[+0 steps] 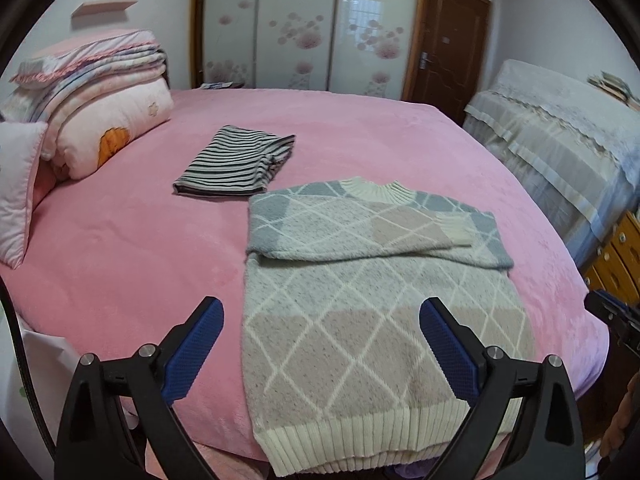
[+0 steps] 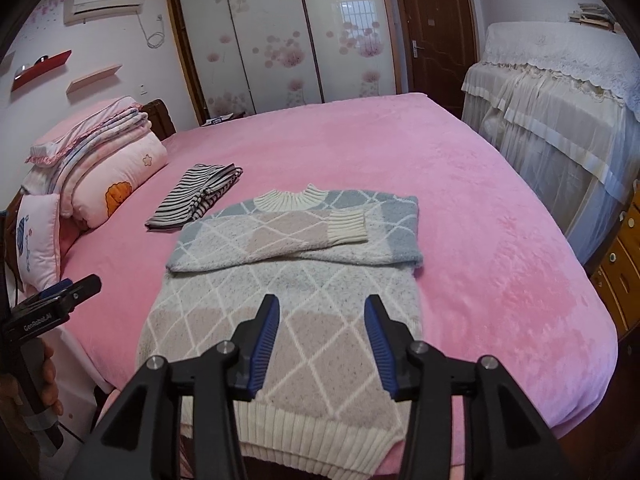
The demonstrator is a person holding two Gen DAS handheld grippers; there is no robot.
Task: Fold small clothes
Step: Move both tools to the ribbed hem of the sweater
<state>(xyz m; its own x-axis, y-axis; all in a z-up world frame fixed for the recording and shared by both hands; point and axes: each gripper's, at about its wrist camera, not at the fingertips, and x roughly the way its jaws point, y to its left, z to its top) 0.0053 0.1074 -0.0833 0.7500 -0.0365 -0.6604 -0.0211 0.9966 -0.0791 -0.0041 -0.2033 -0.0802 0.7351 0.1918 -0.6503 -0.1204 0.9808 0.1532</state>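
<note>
Item: diamond-patterned knit sweater in grey, pink and blue with cream ribbed collar and hem (image 1: 360,304), laid flat on pink plush bed cover (image 1: 120,272), hem at 6 o'clock by the near edge, collar at 12 o'clock. Both sleeves crossed over the chest, cream ribbed cuff (image 2: 347,226) uppermost at about 1 o'clock.

Adjacent: black-and-white striped folded garment (image 1: 236,166), at 10 o'clock of the sweater, just beside its shoulder; judged finished.

Left gripper (image 1: 320,344): jaws spread very wide, empty, poised above the hem area, clear of the knit.

Right gripper (image 2: 322,344): jaws part open, empty, likewise above the lower body.

Step in hand, as judged: sleeves folded in, body fold not yet made.

Next move calls for: descent to both hem corners, pinch of the ribbed edge, even lift toward 12 o'clock, hem laid at the collar without disturbing the crossed sleeves.
</note>
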